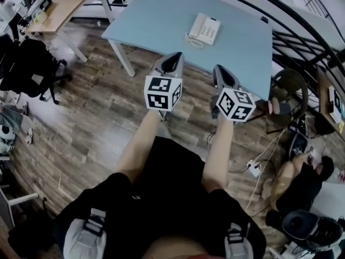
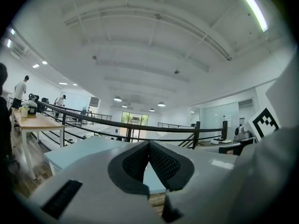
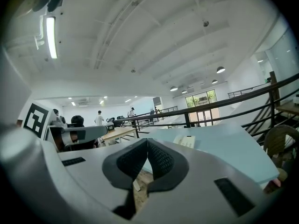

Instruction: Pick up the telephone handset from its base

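Note:
A white telephone (image 1: 204,29) with its handset on the base lies on the light blue table (image 1: 161,20), toward the far side. It shows small in the right gripper view as the telephone (image 3: 186,141) beyond the jaws. My left gripper (image 1: 173,61) is shut and empty, held short of the table's near edge. My right gripper (image 1: 224,74) is shut too, nothing between its pads, also short of the near edge. In the left gripper view the left gripper (image 2: 149,146) tips meet over the table top (image 2: 79,148). The right gripper (image 3: 147,143) tips touch as well.
A wooden desk (image 1: 64,4) stands at the far left with a black office chair (image 1: 32,69) near it. A black railing (image 1: 302,36) curves past the table's right side. A round chair (image 1: 291,93), cables and a power strip (image 1: 252,167) lie on the floor at right.

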The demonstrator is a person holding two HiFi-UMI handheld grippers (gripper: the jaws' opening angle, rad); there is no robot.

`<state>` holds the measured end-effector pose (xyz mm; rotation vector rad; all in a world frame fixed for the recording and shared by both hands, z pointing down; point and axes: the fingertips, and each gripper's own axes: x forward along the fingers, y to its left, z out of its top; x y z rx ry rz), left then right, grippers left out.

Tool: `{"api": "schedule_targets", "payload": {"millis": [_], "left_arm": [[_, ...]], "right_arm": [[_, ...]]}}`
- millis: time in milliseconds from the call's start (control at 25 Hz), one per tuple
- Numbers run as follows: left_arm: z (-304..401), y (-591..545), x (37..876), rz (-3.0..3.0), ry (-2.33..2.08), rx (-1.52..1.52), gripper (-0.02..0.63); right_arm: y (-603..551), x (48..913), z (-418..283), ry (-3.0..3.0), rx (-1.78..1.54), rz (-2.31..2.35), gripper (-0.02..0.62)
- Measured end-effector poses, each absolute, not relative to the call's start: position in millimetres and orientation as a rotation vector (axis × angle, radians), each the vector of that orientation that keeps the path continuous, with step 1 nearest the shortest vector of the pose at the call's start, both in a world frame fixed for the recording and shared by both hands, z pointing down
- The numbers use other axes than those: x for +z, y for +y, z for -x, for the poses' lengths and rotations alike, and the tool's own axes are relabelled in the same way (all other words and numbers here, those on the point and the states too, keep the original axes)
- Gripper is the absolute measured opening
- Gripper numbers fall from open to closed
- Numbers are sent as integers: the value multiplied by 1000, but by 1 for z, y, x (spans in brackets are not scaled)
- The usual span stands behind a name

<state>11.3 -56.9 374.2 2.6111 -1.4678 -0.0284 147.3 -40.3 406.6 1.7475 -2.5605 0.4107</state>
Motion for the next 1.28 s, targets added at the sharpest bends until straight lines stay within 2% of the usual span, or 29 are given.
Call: {"api": "schedule_targets", "payload": {"millis": [400, 640, 920, 1280], "left_arm": [[-19, -171, 418, -2532, -1391, -64, 0], [-34, -280, 456, -2482, -1298, -2, 0], [-47, -398, 471, -2514, -1191, 67, 0], [-91, -457, 538, -2451, -941, 207, 0]], "right_arm": [[-141, 412, -160, -2589, 353, -1830, -3], [-244, 442, -179, -2515, 446, -1907, -3], [-364, 444, -168, -2511, 421, -1917, -3], [-409, 499, -207, -2347, 599, -1967, -3]]}}
